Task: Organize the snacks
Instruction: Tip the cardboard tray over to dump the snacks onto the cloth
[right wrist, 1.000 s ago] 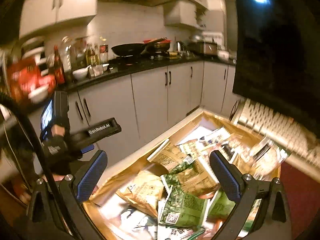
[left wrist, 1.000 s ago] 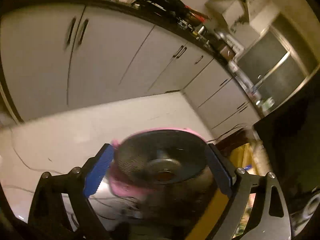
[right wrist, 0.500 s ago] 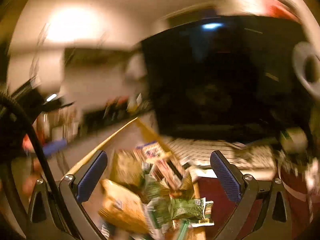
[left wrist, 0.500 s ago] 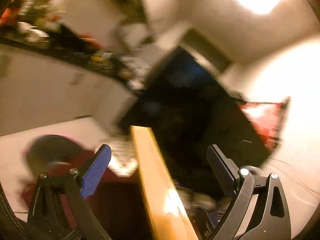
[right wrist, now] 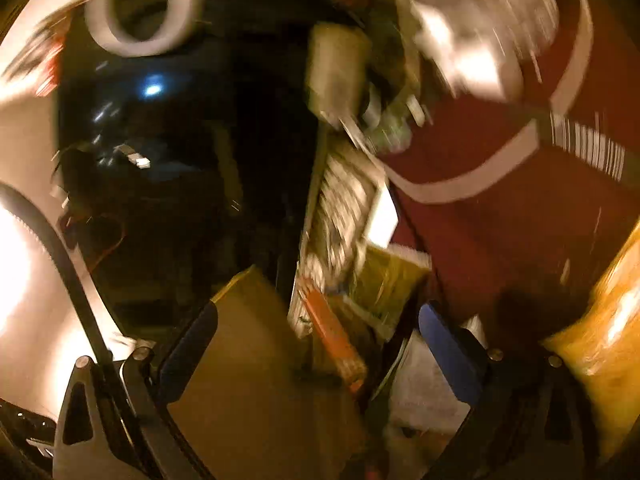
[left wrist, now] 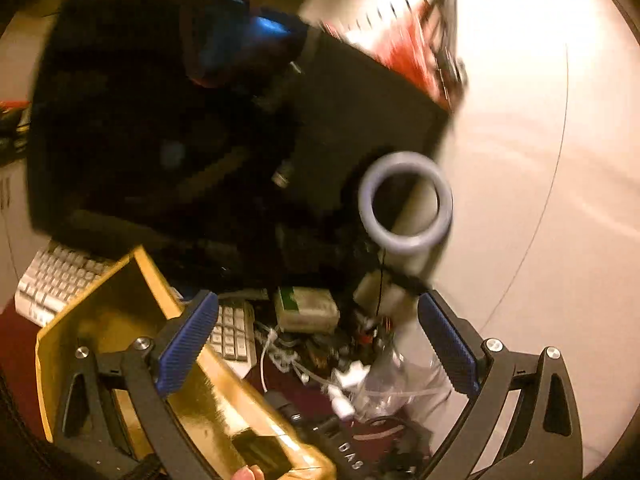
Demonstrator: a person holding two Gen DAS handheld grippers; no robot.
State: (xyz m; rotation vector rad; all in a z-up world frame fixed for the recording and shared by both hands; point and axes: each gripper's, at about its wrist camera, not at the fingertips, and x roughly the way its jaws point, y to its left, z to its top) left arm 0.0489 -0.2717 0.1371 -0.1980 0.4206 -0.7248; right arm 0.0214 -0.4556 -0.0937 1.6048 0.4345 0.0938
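Cluttered maroon surface (left wrist: 24, 344) below a dark monitor (left wrist: 168, 120), gold box (left wrist: 120, 320) at seven o'clock, blurred snack packets (right wrist: 332, 328) at six o'clock, left tool (left wrist: 316, 344) and right tool (right wrist: 316, 348) both spread wide and empty, probably poised for reaching.

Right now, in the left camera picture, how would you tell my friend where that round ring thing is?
Find the big black monitor filling the middle. Go to its right edge, where the bright pale wall begins. There sits the ring light: a grey-white hoop with a dark hole through it, the only round, doughnut-shaped thing above the tangle of white cables.
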